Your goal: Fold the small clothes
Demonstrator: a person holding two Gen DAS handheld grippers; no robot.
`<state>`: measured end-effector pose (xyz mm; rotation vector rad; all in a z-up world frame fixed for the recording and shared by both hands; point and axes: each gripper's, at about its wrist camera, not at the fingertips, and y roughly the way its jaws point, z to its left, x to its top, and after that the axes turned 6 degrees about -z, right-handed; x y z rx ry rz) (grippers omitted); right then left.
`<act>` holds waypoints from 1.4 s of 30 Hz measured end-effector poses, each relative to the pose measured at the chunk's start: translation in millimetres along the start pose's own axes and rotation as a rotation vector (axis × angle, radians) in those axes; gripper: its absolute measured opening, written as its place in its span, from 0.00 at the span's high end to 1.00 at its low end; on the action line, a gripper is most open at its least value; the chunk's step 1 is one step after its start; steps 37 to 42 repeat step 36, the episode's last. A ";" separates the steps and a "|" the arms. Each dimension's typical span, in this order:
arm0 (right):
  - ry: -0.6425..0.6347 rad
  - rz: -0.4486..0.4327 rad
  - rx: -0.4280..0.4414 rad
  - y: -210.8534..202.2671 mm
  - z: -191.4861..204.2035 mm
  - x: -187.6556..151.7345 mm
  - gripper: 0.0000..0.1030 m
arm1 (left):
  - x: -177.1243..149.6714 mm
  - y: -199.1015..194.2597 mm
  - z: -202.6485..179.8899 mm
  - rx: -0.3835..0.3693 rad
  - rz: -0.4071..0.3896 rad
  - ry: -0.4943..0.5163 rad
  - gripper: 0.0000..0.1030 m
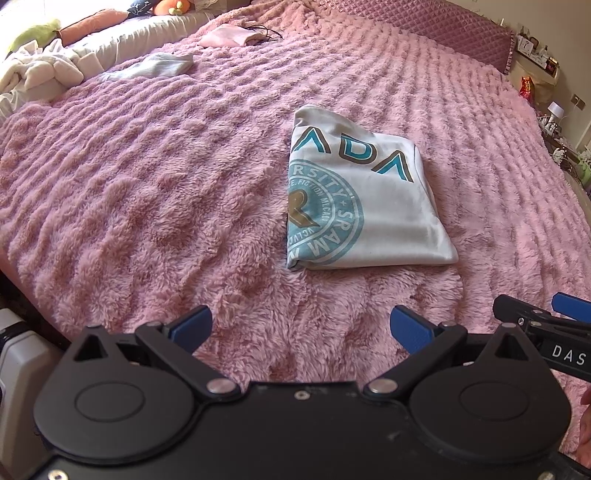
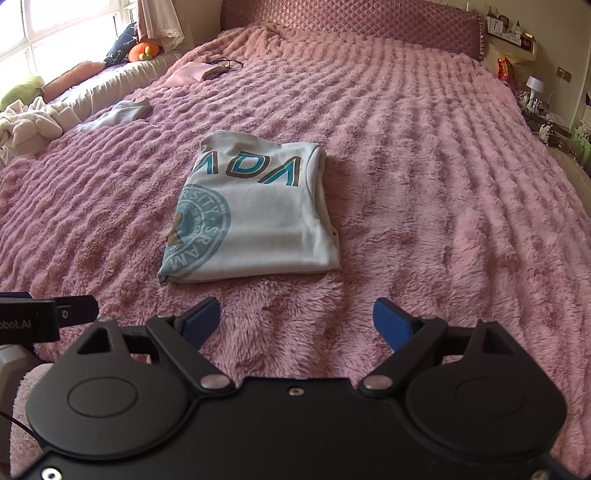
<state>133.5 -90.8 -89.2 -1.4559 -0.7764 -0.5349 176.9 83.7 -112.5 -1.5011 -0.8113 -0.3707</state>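
Note:
A white T-shirt (image 1: 369,206) with teal and brown print lies folded into a compact rectangle on the pink fluffy blanket (image 1: 147,206); it also shows in the right wrist view (image 2: 258,221). My left gripper (image 1: 301,328) is open and empty, hovering over the blanket just in front of the shirt's near edge. My right gripper (image 2: 297,321) is open and empty, also short of the shirt's near edge. The right gripper's fingers (image 1: 535,317) show at the right edge of the left wrist view.
A pale blue-striped garment (image 2: 122,112) and a pink pouch (image 2: 192,72) lie at the far left of the bed. A heap of white clothes (image 2: 26,127) and cushions sit on the window ledge. A quilted headboard (image 2: 351,18) and cluttered bedside table (image 2: 535,92) stand at the back right.

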 end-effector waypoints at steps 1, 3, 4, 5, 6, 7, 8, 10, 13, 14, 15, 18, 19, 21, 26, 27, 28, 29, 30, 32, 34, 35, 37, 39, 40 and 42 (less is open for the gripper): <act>0.000 0.000 0.001 -0.2 0.1 -0.1 0.12 | 0.1 0.0 0.1 0.000 0.000 0.000 0.00; 0.001 0.001 0.001 -0.3 0.4 -0.2 0.12 | 0.2 0.2 0.0 0.001 0.002 0.001 0.00; 0.000 0.000 0.001 -0.2 0.0 -0.1 0.12 | 0.1 0.0 -0.4 0.002 0.003 0.002 0.00; -0.001 0.000 0.001 0.0 -0.2 0.0 0.12 | 0.2 0.1 -0.3 0.004 0.004 0.001 0.00; 0.000 0.000 0.000 -0.1 -0.1 0.0 0.12 | 0.4 0.2 -0.4 0.005 0.005 0.002 0.00; 0.000 0.000 0.000 -0.2 0.1 -0.1 0.12 | 0.8 0.3 -0.8 0.005 0.007 0.002 0.00; 0.000 0.001 0.001 -0.1 -0.2 0.0 0.12 | 0.9 0.2 -0.5 0.005 0.007 0.002 0.00; 0.000 0.000 0.002 -0.2 0.0 0.0 0.12 | 0.8 0.2 -0.7 0.008 0.007 0.003 0.00; 0.000 0.001 0.001 -0.3 0.2 0.0 0.12 | 0.6 0.3 -0.9 0.015 0.010 0.004 0.00; 0.001 0.001 0.001 -0.1 0.0 0.3 0.12 | 0.4 0.4 -0.9 0.022 0.011 0.003 0.00; 0.001 0.002 0.002 -0.2 -0.1 0.0 0.12 | 0.5 0.5 -0.5 0.025 0.012 0.002 0.00; 0.001 0.002 0.000 -0.1 0.0 0.2 0.12 | 1.1 0.7 0.7 0.019 0.012 0.000 0.00; 0.001 0.002 0.001 -0.1 0.2 0.2 0.12 | 1.1 0.6 0.2 0.019 0.011 0.003 0.00; 0.002 0.004 0.002 0.1 0.3 -0.6 0.12 | 0.6 0.2 -0.7 0.025 0.008 0.008 0.00; -0.004 0.011 0.007 0.5 0.1 -4.9 0.12 | 0.1 -1.5 -0.1 0.021 -0.016 -0.004 0.00; -0.004 0.012 0.007 0.5 -0.4 -5.5 0.12 | 0.0 -2.1 0.0 0.020 -0.023 -0.010 0.00; -0.003 0.013 0.008 0.8 -1.1 -5.2 0.12 | -0.1 -2.4 0.0 0.024 -0.028 -0.010 0.00; -0.003 0.013 0.008 1.0 -1.2 -4.7 0.12 | 0.0 -2.4 -1.0 0.031 -0.030 -0.001 0.00; -0.002 0.013 0.008 0.4 -0.5 -5.5 0.12 | 0.1 -2.1 -1.7 0.037 -0.027 0.005 0.00; -0.003 0.012 0.007 1.1 -1.3 -4.2 0.12 | 0.3 -0.8 -1.5 0.037 -0.019 0.004 0.00; -0.003 0.012 0.008 0.9 -1.3 -4.4 0.12 | 0.3 0.1 -1.0 0.032 -0.013 0.002 0.00; -0.003 0.012 0.008 1.1 -1.7 -3.9 0.12 | -0.1 0.1 -1.0 0.032 -0.010 0.001 0.00; -0.004 0.012 0.009 1.2 -2.1 -3.8 0.12 | -0.2 0.4 -1.3 0.029 -0.007 0.004 0.00; -0.004 0.012 0.009 1.2 -2.1 -3.8 0.12 | -0.2 0.4 -1.3 0.029 -0.007 0.004 0.00; -0.004 0.012 0.009 1.2 -2.1 -3.8 0.12 | -0.2 0.4 -1.3 0.029 -0.007 0.004 0.00; -0.004 0.012 0.009 1.2 -2.1 -3.8 0.12 | -0.2 0.4 -1.3 0.029 -0.007 0.004 0.00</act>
